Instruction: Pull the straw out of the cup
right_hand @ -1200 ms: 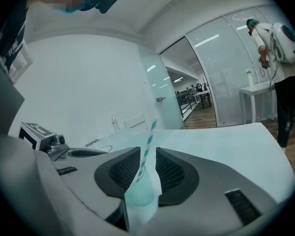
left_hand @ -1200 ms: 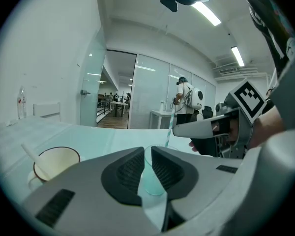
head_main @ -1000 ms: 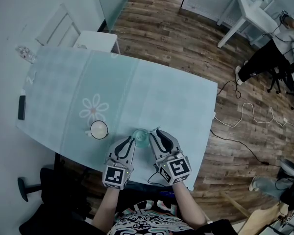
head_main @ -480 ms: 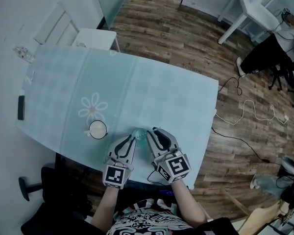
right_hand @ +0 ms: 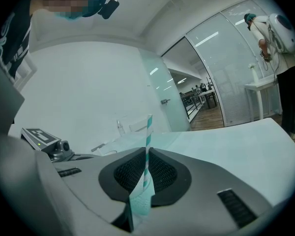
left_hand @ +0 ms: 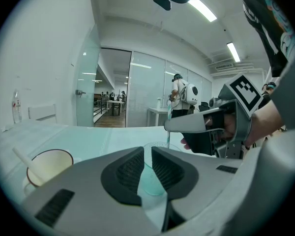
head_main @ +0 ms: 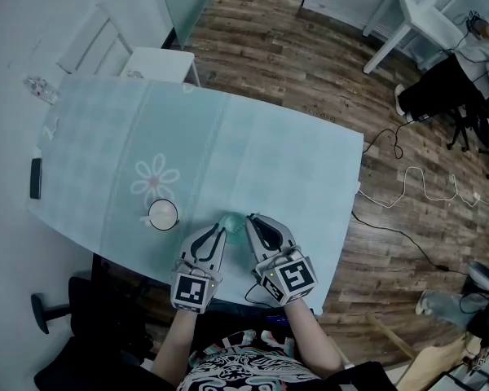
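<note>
A clear teal cup (head_main: 231,223) stands near the table's front edge, between my two grippers. My left gripper (head_main: 220,231) is shut on the cup's wall, and the cup (left_hand: 152,181) shows pinched between its pads in the left gripper view. A teal-and-white striped straw (right_hand: 148,132) stands upright between the pads of my right gripper (right_hand: 147,156), which is shut on it. In the left gripper view the right gripper (left_hand: 174,125) hovers just over the cup's rim, with the straw (left_hand: 168,133) running down from it to the cup. In the head view the right gripper (head_main: 248,219) covers the straw.
A white mug (head_main: 163,215) with a stick in it stands left of the cup. A black flat object (head_main: 36,178) lies at the table's left edge (head_main: 57,218), and a clear bottle (head_main: 41,89) stands at the far left corner. A white chair (head_main: 106,49) stands beyond the table.
Both grippers and the cup sit slightly higher in the head view. The right gripper's tips now cover more of the cup's mouth. Both grips are unchanged.
</note>
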Demonstrator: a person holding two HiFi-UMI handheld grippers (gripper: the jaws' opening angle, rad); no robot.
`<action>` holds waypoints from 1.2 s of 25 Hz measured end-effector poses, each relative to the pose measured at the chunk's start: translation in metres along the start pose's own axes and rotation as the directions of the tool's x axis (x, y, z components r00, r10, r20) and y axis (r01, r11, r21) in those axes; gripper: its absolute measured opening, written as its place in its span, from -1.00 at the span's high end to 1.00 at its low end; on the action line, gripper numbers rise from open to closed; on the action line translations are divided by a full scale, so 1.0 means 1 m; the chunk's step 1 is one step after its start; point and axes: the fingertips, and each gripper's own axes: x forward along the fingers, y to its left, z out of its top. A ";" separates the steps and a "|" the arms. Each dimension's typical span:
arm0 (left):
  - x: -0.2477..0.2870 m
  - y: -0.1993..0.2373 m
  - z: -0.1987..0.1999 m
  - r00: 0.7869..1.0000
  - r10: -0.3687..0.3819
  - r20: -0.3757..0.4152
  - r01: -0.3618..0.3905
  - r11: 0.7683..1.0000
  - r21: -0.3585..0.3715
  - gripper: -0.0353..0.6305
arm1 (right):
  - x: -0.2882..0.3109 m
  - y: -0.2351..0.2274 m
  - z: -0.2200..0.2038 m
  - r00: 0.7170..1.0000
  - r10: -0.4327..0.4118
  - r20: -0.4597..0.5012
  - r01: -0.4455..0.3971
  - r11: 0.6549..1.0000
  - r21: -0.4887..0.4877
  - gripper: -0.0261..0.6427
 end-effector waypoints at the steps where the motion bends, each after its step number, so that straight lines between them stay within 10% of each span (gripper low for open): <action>1: 0.000 0.000 0.001 1.000 -0.001 0.006 0.001 1.000 0.002 0.69 | 0.000 0.001 0.000 1.000 0.002 -0.001 -0.002 1.000 0.000 0.80; 30: -0.025 0.000 0.013 0.999 0.033 0.027 -0.034 0.998 0.055 0.66 | -0.025 0.020 0.007 0.995 0.097 0.015 -0.097 0.995 -0.039 0.81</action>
